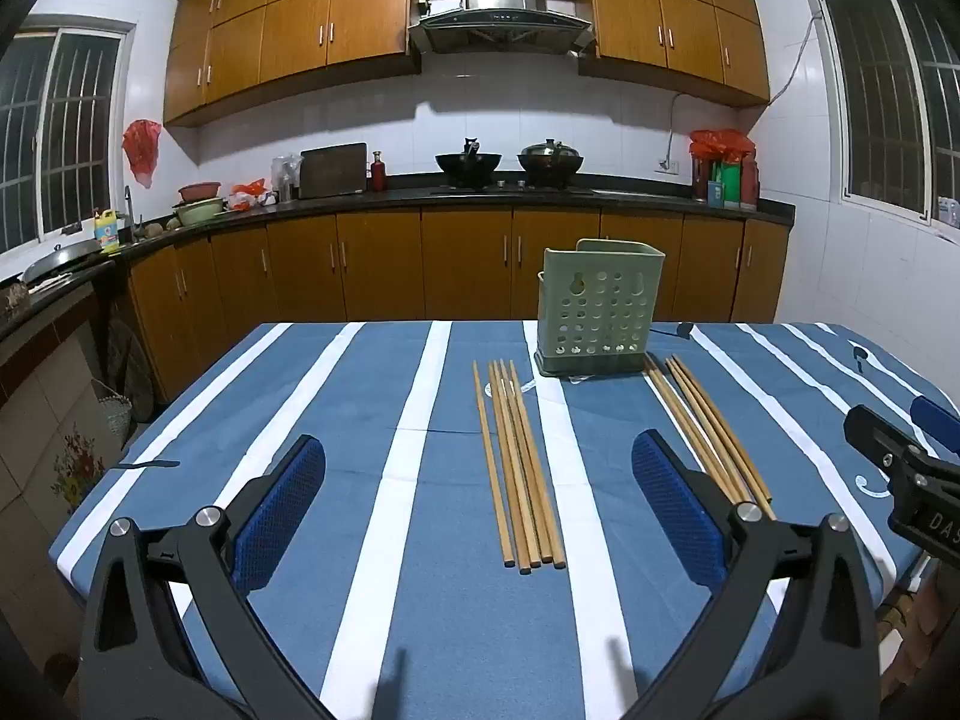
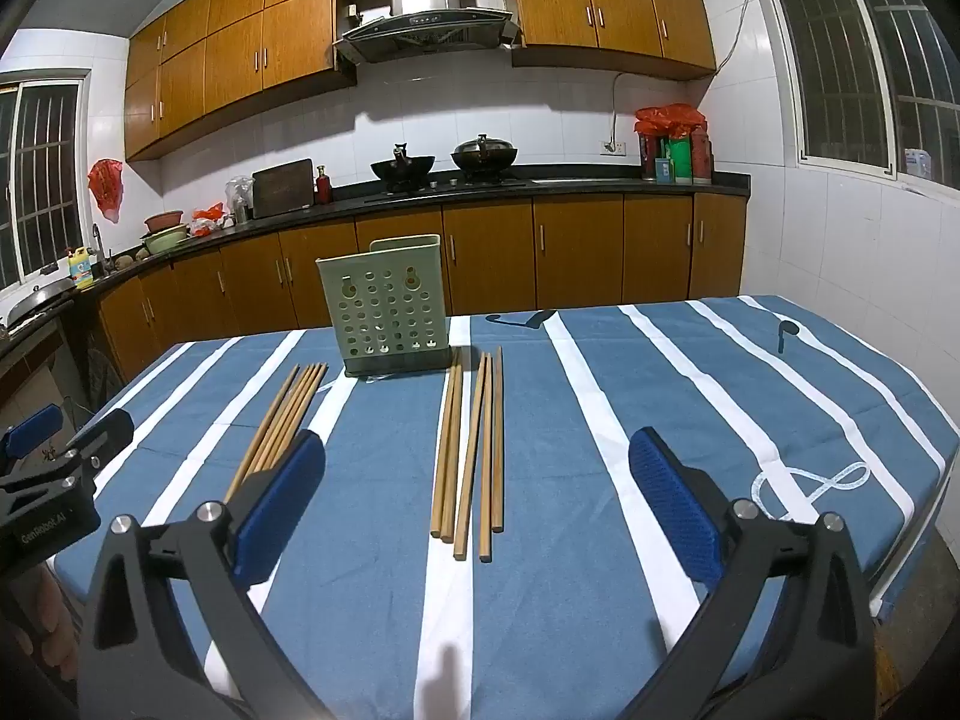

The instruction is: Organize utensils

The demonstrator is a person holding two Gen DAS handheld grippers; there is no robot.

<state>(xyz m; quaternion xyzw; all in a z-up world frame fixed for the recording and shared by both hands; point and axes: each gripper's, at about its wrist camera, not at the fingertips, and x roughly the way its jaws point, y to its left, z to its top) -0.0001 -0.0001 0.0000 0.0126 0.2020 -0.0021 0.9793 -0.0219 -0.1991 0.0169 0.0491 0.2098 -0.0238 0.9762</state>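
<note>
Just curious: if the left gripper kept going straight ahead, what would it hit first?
Probably the bundle of wooden chopsticks lying on the blue striped tablecloth, since the open left gripper points slightly downward at them.

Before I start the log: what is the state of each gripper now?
Left gripper: open, holding nothing.
Right gripper: open, holding nothing.

Open cloth (image 1: pixel 432 600) before holder (image 1: pixel 594 306)

Holder (image 1: pixel 597 306): upright on my surface (image 1: pixel 360 540), far side.
Left chopstick bundle (image 1: pixel 519 468): before the holder, leftward.
Right chopstick bundle (image 1: pixel 708 426): before the holder, rightward, apart from the first.
</note>
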